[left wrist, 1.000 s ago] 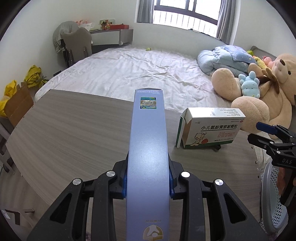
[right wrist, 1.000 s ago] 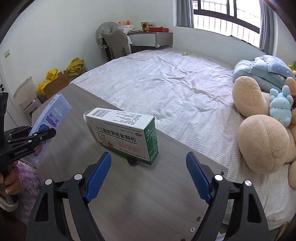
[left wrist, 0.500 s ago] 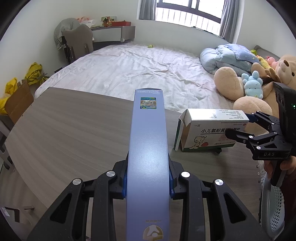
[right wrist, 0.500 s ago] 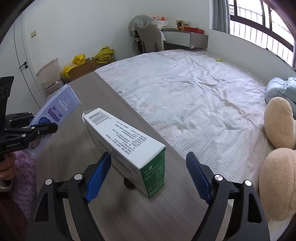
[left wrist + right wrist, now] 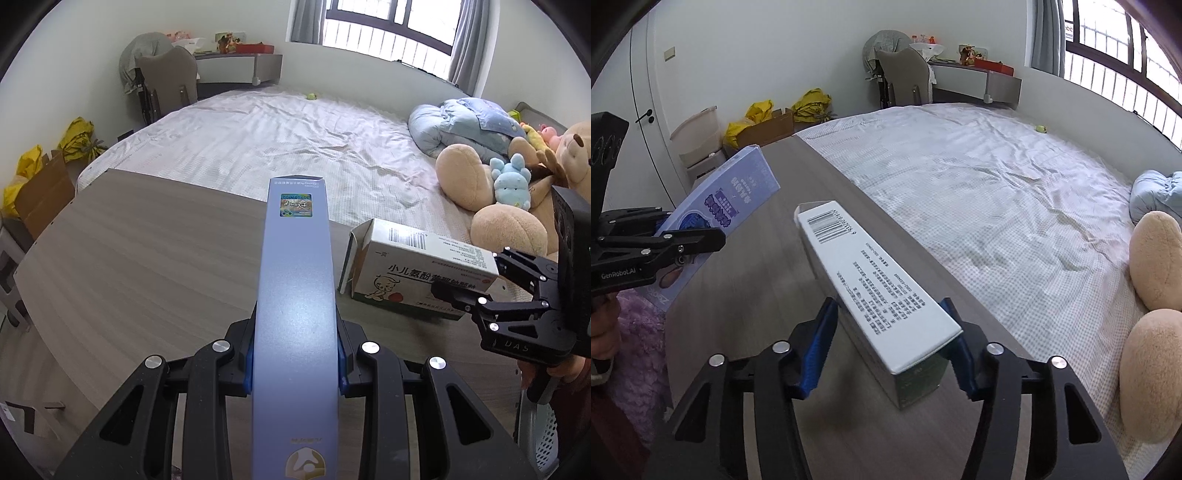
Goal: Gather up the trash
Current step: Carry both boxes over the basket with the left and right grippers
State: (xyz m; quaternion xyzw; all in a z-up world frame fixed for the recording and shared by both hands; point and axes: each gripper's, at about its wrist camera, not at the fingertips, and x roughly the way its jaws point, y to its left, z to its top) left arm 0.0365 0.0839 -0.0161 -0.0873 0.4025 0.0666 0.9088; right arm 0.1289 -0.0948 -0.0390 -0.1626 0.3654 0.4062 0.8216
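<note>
Right wrist view: medicine box (image 5: 875, 291) bracketed by half-open right gripper (image 5: 888, 347), not yet clamped; slippage risked if closed off-centre. Blue carton (image 5: 295, 314) clamped by left gripper (image 5: 295, 363).

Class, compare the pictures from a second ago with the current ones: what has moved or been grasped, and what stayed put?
The right gripper moved in on the white-and-green medicine box and narrowed its wide-open jaws around its near end; firm contact is unclear. The left gripper stayed shut on the blue carton, and the medicine box stayed on the wooden table.
</note>
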